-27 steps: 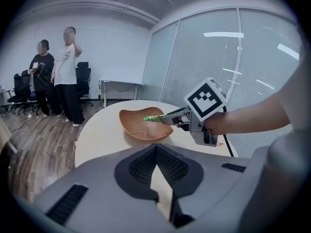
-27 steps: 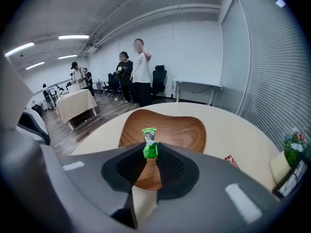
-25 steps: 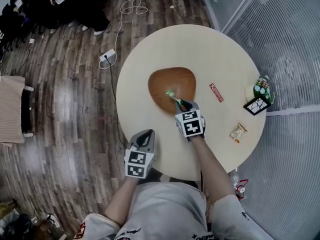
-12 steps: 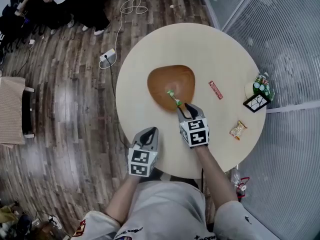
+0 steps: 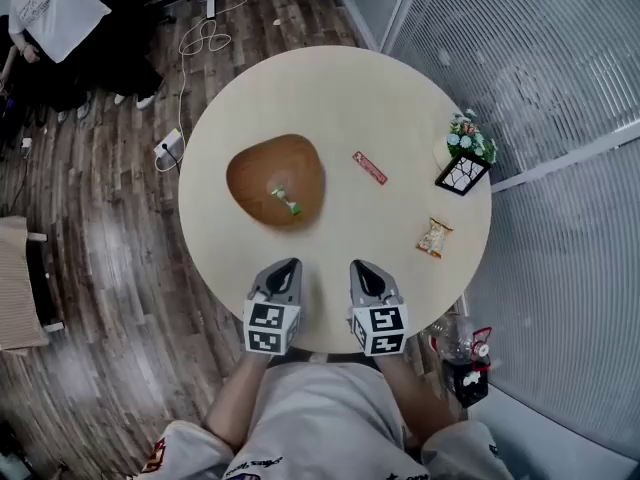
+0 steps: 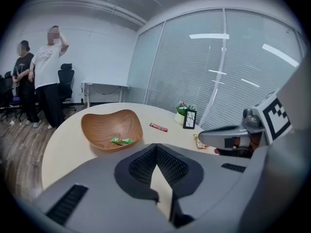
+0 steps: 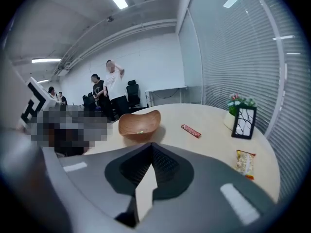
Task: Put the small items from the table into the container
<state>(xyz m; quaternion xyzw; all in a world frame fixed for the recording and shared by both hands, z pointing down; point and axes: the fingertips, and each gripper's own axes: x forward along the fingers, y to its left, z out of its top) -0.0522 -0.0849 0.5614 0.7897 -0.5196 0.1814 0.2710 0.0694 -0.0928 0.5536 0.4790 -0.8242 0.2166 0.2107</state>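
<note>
A brown wooden bowl (image 5: 262,173) sits left of centre on the round table (image 5: 330,88), with a small green packet (image 5: 285,201) lying in it. Outside it lie a red bar (image 5: 370,167) and a yellow snack packet (image 5: 434,237), right of the bowl. My left gripper (image 5: 287,265) and right gripper (image 5: 358,265) hover side by side over the near table edge, well short of the bowl. Both have their jaws closed together with nothing between them. The left gripper view shows the bowl (image 6: 111,125), green packet (image 6: 121,141) and red bar (image 6: 158,127).
A small potted plant with a black frame (image 5: 463,158) stands at the table's right edge. Glass walls with blinds (image 5: 540,78) run close on the right. People stand far off across the wooden floor (image 5: 90,218). A power strip with a cable (image 5: 167,146) lies on the floor at the left.
My right gripper let go of the green packet in the bowl, pulled back to the near table edge and shut empty. The left gripper moved forward to the table's edge.
</note>
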